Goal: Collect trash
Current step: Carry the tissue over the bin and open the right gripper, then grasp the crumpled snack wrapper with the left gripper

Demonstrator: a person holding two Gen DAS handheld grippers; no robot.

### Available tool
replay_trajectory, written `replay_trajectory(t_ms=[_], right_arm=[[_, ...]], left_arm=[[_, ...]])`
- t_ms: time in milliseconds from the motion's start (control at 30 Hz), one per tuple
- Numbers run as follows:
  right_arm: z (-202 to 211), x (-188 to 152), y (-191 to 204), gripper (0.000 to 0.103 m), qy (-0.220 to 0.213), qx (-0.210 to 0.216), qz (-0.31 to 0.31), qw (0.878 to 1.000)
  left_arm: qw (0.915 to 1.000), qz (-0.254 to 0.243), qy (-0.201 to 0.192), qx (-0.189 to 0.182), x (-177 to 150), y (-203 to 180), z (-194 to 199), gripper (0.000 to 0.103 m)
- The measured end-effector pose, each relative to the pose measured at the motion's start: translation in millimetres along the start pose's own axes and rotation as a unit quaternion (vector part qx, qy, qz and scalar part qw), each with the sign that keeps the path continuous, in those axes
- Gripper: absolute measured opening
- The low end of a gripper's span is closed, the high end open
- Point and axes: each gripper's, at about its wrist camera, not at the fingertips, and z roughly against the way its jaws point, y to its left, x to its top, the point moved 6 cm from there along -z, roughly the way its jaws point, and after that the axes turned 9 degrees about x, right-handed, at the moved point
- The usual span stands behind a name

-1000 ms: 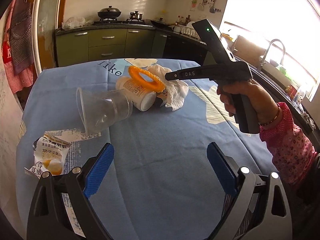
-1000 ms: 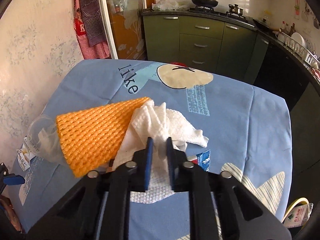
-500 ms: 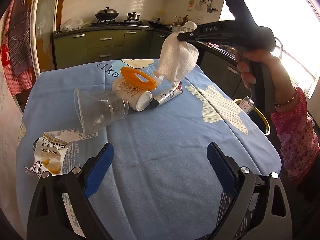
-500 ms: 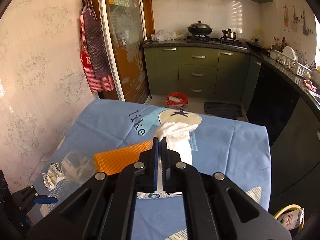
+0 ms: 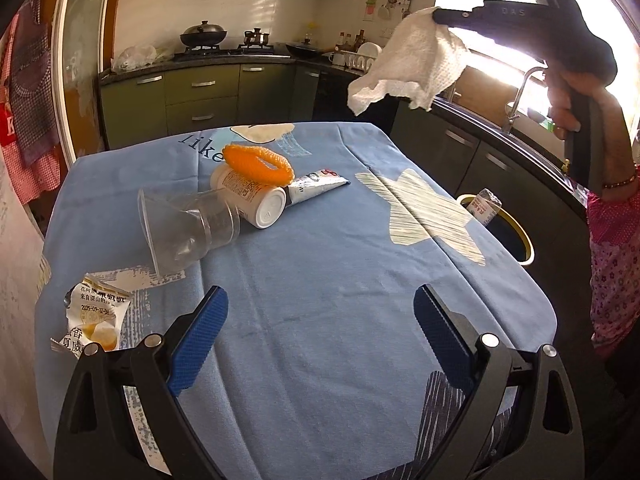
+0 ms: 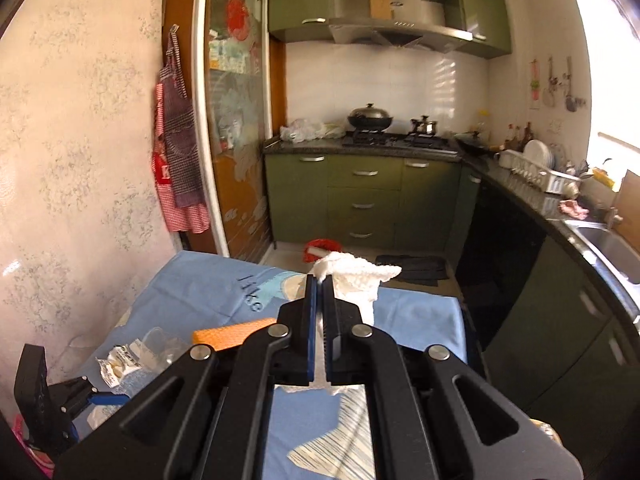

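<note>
Green cabinets point(image 6: 362, 196), white tiled wall point(image 6: 380, 80), bright window point(image 5: 492, 12).

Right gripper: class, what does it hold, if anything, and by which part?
The right gripper holds a white paper towel, pinched at a bunched top edge; the rest hangs loose above the table.

Both tongs are matte black linkage frames with silver round rivets and blue textured pads: the left tongs point(image 5: 320, 320) and right tongs point(image 6: 319, 280). The right body carries "DAS" lettering and a green light. The person wears a pink floral sleeve point(image 5: 614, 256) and beaded bracelet point(image 5: 620, 181).
</note>
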Motion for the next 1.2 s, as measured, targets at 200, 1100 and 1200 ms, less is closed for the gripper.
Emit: replay_trajectory(t_ms=[200,1100,1200], right_arm=[[63.1,-22.3,-56.4,0.003,0.001,-0.088,-0.020,0.996],[136.4,-226.4,-212.8,0.044,0.118,-0.248,-0.189,0.943],[137.2,-225.3,-191.6,0.048,0.110,-0.233,-0.180,0.949]], left_arm=[[0.9999,-0.009,-0.003,-0.010,1.8,-13.6,4.8,0.093],[0.9972,-0.071,0.009,-0.022,13.9,-79.0,-0.4,0.093],[0.9973,-0.068,0.012,-0.024,12.4,-78.4,-1.7,0.093]])
